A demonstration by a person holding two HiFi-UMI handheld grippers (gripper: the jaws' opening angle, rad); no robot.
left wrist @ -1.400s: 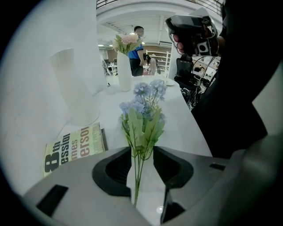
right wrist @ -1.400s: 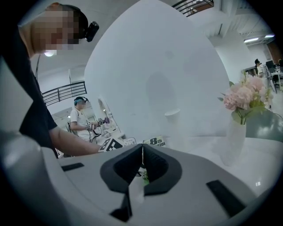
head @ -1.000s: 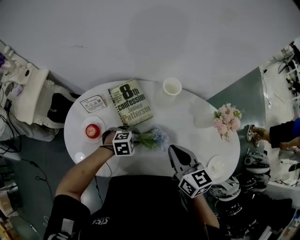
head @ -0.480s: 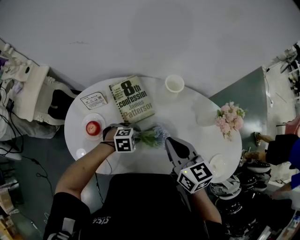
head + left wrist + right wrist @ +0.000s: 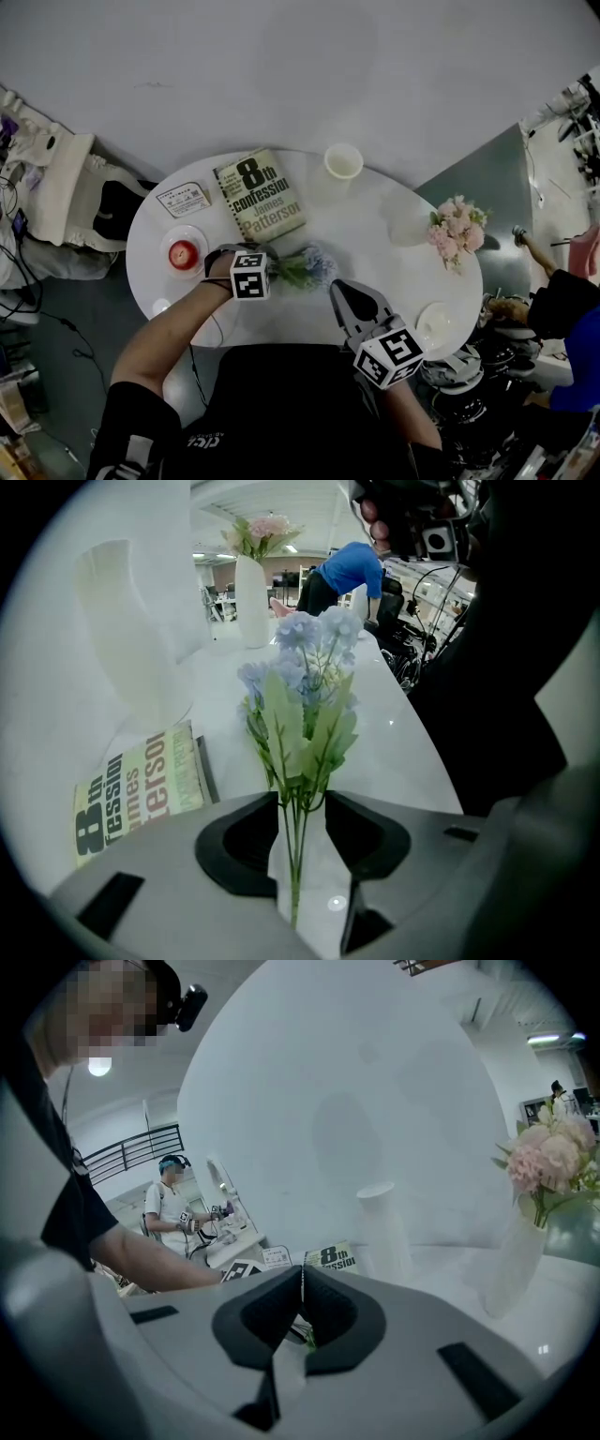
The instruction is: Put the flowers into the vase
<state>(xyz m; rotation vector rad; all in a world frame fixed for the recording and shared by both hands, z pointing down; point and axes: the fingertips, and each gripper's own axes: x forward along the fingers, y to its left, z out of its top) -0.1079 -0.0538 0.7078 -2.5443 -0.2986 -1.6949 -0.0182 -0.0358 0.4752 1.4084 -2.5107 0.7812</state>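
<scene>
1. Left gripper (image 5: 302,806): fingers closed partway on the stems of the blue flowers (image 5: 307,266), gripping near the cut ends.
2. Blue flowers: low over the near middle of the tabletop (image 5: 281,319), just beside the book (image 5: 261,195). The overhead view does not show whether they are lifted clear or lying on it.
3. Right gripper (image 5: 337,287): fingers pressed together, empty, just beside the blooms.
4. Empty vase (image 5: 343,161): upright at the far edge, well apart from the bunch. A second vase (image 5: 410,225) already holds pink flowers (image 5: 457,230).
5. Progress: early, with the pick-up only just made. What is probably left is to carry the bunch to the empty vase, turn the stems downward, lower them into its mouth and let go.
</scene>
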